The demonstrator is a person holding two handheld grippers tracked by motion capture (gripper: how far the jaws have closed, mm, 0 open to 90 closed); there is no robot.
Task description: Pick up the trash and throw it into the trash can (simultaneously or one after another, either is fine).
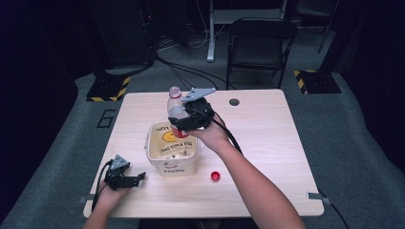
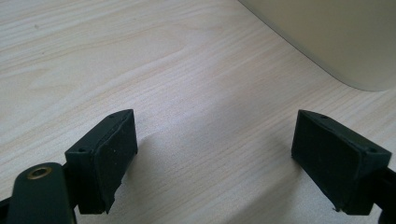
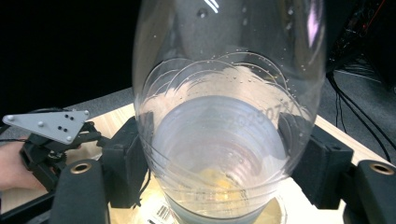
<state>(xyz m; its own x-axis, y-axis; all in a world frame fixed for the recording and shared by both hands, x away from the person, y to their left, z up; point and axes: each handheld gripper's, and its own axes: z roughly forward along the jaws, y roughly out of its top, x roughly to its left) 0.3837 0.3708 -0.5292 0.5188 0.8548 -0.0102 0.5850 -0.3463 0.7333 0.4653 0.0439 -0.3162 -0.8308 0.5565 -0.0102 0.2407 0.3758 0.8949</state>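
Observation:
My right gripper [image 1: 184, 125] is shut on a clear plastic bottle [image 1: 174, 102] with a red label and no cap. It holds the bottle roughly upright over the far side of a cream tub [image 1: 155, 143] printed with a yellow face. In the right gripper view both pads press the bottle's [image 3: 229, 116] sides, with the tub below. A red cap [image 1: 216, 176] lies on the table to the right of the tub. My left gripper [image 1: 138, 177] rests on the table to the left of the tub, open. Nothing but bare wood lies between its pads [image 2: 107, 154], and the tub's wall [image 2: 336, 37] is just ahead.
The light wooden table [image 1: 267, 138] has a round grommet hole [image 1: 234, 101] near its far edge. A black folding chair [image 1: 260, 45] and floor cables stand beyond the table. The left gripper [image 3: 46, 140] also shows in the right gripper view, behind the bottle.

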